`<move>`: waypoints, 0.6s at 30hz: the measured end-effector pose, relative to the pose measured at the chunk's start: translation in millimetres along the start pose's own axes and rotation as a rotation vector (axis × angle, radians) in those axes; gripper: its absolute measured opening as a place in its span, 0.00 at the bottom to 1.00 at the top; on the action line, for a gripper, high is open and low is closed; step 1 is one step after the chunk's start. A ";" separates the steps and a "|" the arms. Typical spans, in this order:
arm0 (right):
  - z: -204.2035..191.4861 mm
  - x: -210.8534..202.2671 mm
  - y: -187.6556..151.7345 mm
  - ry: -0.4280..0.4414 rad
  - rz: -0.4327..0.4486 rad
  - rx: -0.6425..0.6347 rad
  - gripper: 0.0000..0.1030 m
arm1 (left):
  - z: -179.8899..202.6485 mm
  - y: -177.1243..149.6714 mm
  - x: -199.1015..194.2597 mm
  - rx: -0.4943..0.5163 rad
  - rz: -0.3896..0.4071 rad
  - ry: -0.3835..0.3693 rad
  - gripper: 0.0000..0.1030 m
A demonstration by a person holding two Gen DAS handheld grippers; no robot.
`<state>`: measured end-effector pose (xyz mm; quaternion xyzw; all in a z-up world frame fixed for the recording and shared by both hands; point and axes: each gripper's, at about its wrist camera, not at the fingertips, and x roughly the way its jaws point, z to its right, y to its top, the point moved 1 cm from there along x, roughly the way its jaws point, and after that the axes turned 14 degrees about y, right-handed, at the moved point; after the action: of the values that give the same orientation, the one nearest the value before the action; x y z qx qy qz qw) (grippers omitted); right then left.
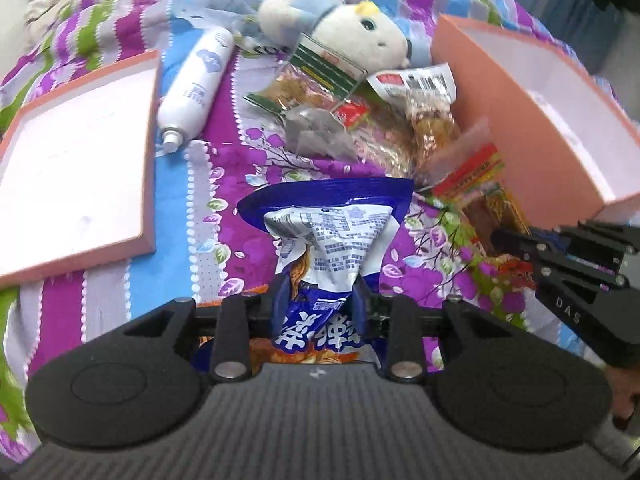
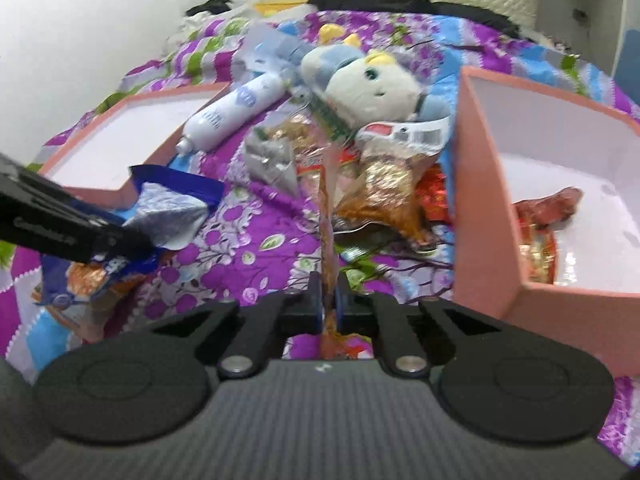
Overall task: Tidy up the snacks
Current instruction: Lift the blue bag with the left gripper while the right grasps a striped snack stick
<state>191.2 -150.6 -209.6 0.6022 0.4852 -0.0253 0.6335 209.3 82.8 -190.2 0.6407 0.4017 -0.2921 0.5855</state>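
In the left wrist view my left gripper (image 1: 318, 300) is shut on a blue and white snack bag (image 1: 324, 232), which stands crumpled between the pads. That same bag (image 2: 168, 204) and the left gripper (image 2: 116, 246) show at the left of the right wrist view. My right gripper (image 2: 329, 300) is shut on a thin clear packet with orange-brown contents (image 2: 327, 216), seen edge-on. The right gripper (image 1: 516, 246) also appears at the right of the left wrist view. A heap of clear snack packets (image 1: 384, 120) lies between two pink boxes.
A deep pink box (image 2: 480, 184) at the right holds reddish packets (image 2: 548, 208). A shallow pink lid (image 1: 76, 176) lies at the left. A white tube (image 1: 198, 84) and a plush toy (image 1: 352, 28) rest on the flowered purple bedspread (image 1: 248, 160).
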 end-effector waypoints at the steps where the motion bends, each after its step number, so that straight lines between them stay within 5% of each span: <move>1: -1.2 -3.6 0.3 0.003 0.005 0.003 0.08 | -1.1 -0.3 -4.0 -0.016 0.001 -0.003 0.35; 8: -14.4 -41.2 17.6 0.029 0.046 0.042 0.08 | -4.2 14.0 -49.8 -0.138 0.058 -0.007 0.11; 18: -17.8 -63.1 1.3 0.029 0.065 0.056 0.08 | 7.7 1.6 -56.6 -0.130 0.071 -0.070 0.07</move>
<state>148.3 -171.0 -164.5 0.6354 0.4736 -0.0097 0.6098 182.7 65.5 -142.7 0.6045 0.3761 -0.2668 0.6495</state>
